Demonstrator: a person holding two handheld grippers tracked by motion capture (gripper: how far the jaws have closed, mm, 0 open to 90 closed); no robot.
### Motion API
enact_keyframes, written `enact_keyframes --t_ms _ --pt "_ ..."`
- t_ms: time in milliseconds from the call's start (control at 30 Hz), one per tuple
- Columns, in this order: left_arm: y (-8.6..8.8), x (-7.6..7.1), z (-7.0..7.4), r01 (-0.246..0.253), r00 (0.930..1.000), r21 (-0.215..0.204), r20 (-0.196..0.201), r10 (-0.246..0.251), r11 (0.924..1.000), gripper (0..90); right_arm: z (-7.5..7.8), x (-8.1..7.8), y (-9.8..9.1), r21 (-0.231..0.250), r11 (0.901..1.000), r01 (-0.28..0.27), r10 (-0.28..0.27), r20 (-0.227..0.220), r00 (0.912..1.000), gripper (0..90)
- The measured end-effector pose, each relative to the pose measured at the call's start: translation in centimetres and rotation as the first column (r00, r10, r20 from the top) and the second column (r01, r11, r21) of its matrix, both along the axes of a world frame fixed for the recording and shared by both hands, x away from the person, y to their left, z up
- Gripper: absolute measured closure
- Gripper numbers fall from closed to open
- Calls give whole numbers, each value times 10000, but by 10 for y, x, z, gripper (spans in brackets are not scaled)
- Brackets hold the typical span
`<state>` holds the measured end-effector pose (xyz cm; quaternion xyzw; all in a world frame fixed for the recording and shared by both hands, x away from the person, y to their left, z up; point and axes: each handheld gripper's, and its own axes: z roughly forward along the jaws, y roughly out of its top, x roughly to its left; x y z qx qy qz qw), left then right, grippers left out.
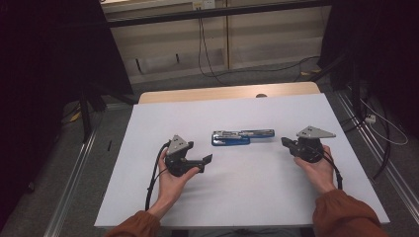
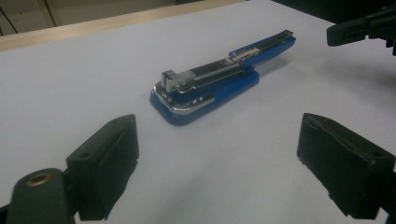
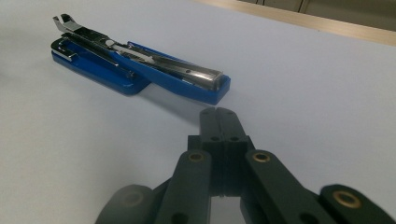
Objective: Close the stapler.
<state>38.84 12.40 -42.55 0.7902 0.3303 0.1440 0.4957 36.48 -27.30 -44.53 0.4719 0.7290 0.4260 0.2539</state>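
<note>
A blue stapler [image 1: 242, 137] lies swung open flat on the white table top [image 1: 222, 197], its metal magazine facing up. My left gripper [image 1: 200, 154] sits to the stapler's left and nearer the person, pointing toward it. In the left gripper view its jaws [image 2: 219, 140] stand wide open with nothing between them, and the stapler [image 2: 210, 84] lies a short way ahead. My right gripper [image 1: 285, 142] is just off the stapler's right end. In the right gripper view its jaws [image 3: 219, 116] are shut with nothing in them, close to the stapler's blue end [image 3: 205, 86]. The right gripper's tip [image 2: 343, 32] also shows at the upper right of the left gripper view.
A wooden strip [image 1: 227, 92] runs along the table's far edge. Black cables [image 1: 207, 59] lie on the floor beyond it, and more cables [image 1: 380, 133] trail at the right. Metal rails [image 1: 74, 168] flank the table. Dark curtains hang at both sides.
</note>
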Motion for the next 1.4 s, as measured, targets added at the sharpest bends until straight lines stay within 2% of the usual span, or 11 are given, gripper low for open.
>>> enact_keyframes --t_ms 200,300,367,667,767,900,1000,1133,1200,1300,1400 --pt "-13 15 -2 1 10000 250 -6 -1 9997 160 -1 1 2 77 9999 -143 143 42 9999 900" --pt "-20 24 -1 36 10000 593 74 -41 9982 155 -1 1 3 71 9998 -196 196 80 9998 900" --pt "-24 30 0 -58 10000 547 23 57 9985 155 -1 1 4 87 9997 -208 207 77 9998 900" --pt "-40 47 -6 -379 9985 400 398 363 9985 238 -4 3 7 96 9992 -385 385 -17 9993 900" --pt "-46 53 -6 -374 9981 620 510 342 9974 330 -5 4 7 31 9993 -372 372 -3 9993 900" --pt "-51 57 -7 -359 9989 289 302 350 9989 368 -6 5 8 -85 9992 -392 392 43 9992 900" --pt "-51 56 -9 -403 9988 421 309 391 9983 481 -6 6 9 -81 9992 -391 391 17 9992 900" --pt "-49 57 -9 -485 9988 284 106 482 9984 576 -8 8 9 -169 9989 -439 438 -30 9990 900" --pt "-49 57 -10 -409 9992 221 49 408 9989 588 -8 8 11 -206 9987 -469 467 -73 9989 900" --pt "-51 56 -12 -89 10000 454 43 87 9989 679 -9 9 13 -224 9986 -472 470 -100 9988 900" --pt "-54 56 -15 116 9999 787 55 -121 9968 691 -10 12 15 -277 9985 -469 465 -149 9988 900"
